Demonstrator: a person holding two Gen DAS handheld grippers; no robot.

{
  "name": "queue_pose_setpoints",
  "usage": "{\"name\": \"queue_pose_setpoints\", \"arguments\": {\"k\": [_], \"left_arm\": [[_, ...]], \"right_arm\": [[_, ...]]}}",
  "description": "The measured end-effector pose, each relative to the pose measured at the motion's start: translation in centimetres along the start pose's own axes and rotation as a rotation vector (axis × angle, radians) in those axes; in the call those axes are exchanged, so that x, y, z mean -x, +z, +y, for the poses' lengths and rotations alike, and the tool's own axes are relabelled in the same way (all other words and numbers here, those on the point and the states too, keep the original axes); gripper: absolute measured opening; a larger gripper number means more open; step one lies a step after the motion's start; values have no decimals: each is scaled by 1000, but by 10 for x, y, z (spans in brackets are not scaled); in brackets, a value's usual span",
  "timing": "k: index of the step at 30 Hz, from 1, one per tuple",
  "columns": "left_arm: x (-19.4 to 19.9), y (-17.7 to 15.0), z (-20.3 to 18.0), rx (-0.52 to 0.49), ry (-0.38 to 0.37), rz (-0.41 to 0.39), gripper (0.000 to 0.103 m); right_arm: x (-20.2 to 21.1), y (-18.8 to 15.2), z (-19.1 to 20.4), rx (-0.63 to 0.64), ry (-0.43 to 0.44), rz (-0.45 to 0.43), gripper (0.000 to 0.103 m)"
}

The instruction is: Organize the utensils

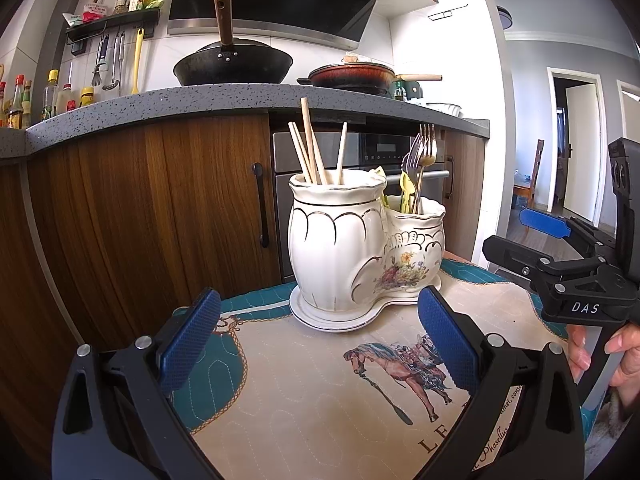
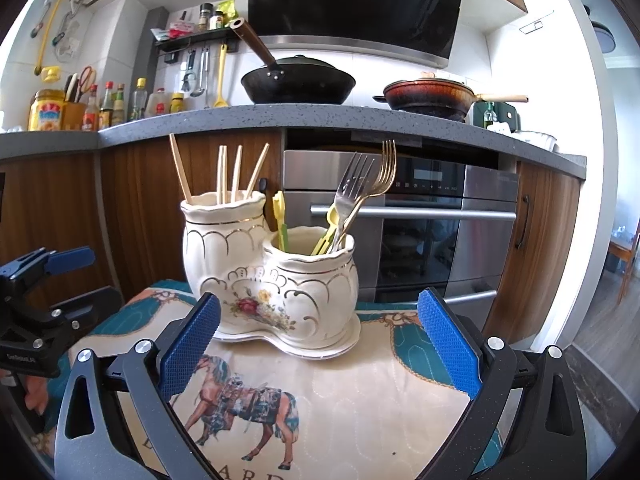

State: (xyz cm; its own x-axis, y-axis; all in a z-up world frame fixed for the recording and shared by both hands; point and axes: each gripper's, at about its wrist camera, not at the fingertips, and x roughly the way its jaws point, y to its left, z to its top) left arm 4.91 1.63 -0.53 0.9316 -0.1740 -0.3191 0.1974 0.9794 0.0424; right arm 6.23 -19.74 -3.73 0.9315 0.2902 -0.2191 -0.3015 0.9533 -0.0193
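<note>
A two-compartment ceramic holder (image 2: 269, 280) stands on a quilted mat (image 2: 360, 400), its taller left cup holding four chopsticks (image 2: 236, 174), its lower right cup three forks (image 2: 360, 184) and yellow-green plastic utensils (image 2: 326, 232) whose count is unclear. Utensil lower ends are hidden inside. The left gripper (image 1: 318, 344) and right gripper (image 2: 318, 344) hover level before it, jaws spread wide, holding nothing.

- Utensil holder (image 2: 272, 280) – glossy glazed ceramic, gilt lines.
- Chopsticks (image 2: 236, 174) – pale matt wood.
- Forks (image 2: 360, 184) – shiny metal, one gold-toned.
- Mat (image 2: 352, 400) – quilted cloth, stitched, matt.
- Gripper pads (image 1: 448, 344) – blue, rough, textured.
- Cabinet door (image 1: 160, 208) – wood grain, satin.
- Countertop (image 2: 320, 118) – speckled stone look.
</note>
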Motion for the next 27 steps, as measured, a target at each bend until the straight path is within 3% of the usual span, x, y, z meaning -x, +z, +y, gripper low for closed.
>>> {"name": "queue_pose_setpoints", "arguments": {"k": [27], "left_arm": [[0, -1, 0, 7, 1, 6, 97]], "right_arm": [[0, 0, 0, -1, 1, 1, 98]]}}
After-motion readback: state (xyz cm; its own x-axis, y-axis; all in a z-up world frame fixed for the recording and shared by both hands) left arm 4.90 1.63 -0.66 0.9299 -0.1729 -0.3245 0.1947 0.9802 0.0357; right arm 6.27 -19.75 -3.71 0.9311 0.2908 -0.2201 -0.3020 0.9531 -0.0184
